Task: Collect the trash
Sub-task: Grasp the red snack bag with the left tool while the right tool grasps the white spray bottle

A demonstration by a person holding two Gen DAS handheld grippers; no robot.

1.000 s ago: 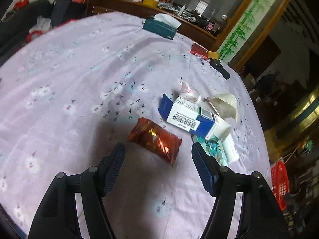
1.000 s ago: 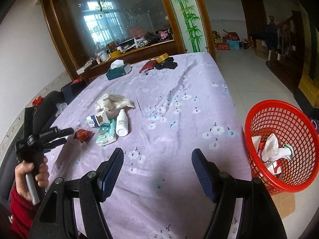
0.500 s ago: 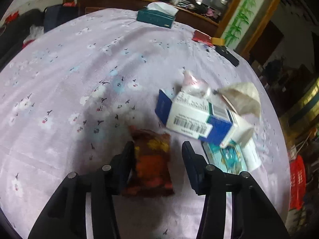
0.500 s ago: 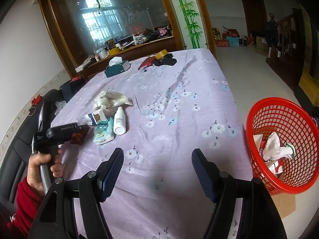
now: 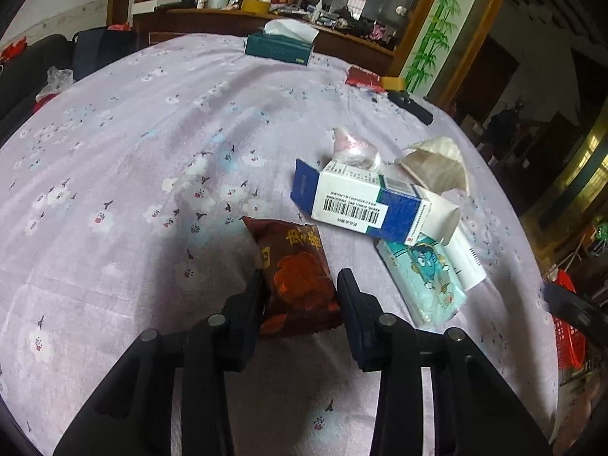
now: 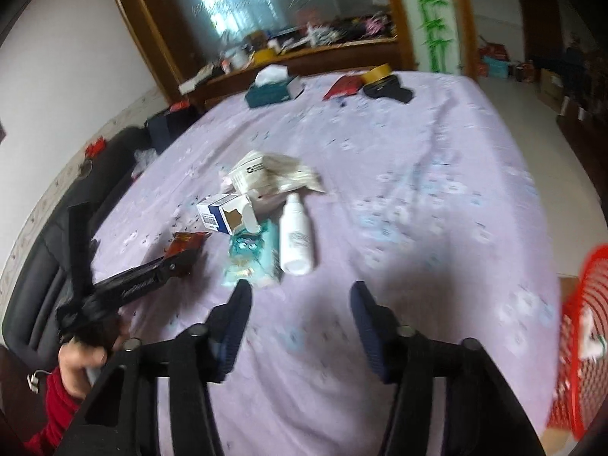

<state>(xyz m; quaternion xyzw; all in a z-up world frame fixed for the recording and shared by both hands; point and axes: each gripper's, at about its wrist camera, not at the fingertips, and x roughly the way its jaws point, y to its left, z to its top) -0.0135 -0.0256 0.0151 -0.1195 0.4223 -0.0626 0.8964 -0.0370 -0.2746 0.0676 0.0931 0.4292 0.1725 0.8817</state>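
On a lilac floral tablecloth (image 5: 125,144), the left gripper (image 5: 300,296) has clamped its two pads on the near end of one red-brown snack packet (image 5: 294,271); the packet's long axis runs from the jaws up toward 11 o'clock, its printed face upward and its far crimped end pointing away across the table.

To the packet's 2 o'clock lies one blue-and-white carton (image 5: 359,203) with a barcode, long axis crossing from 10 to 4 o'clock, its end flap open at the right. Behind it at 12 o'clock sit one pinkish crumpled plastic wrap (image 5: 355,148) and, to its right, one cream paper bag (image 5: 437,163).

At the packet's 3 o'clock, one teal cartoon-printed tissue pack (image 5: 423,279) lies with one white bottle (image 6: 296,233) just beside it, both long axes roughly parallel and running away from the camera.

At the far edge stand one dark green tissue box (image 5: 279,47), one red pouch (image 5: 363,76), one yellow tape roll (image 5: 393,83) and one black object (image 5: 410,106).

In the right wrist view, the right gripper (image 6: 300,315) hangs over bare cloth near the tissue pack, its jaws closing with nothing between them. One red mesh basket (image 6: 577,342) shows at 4 o'clock off the table edge.
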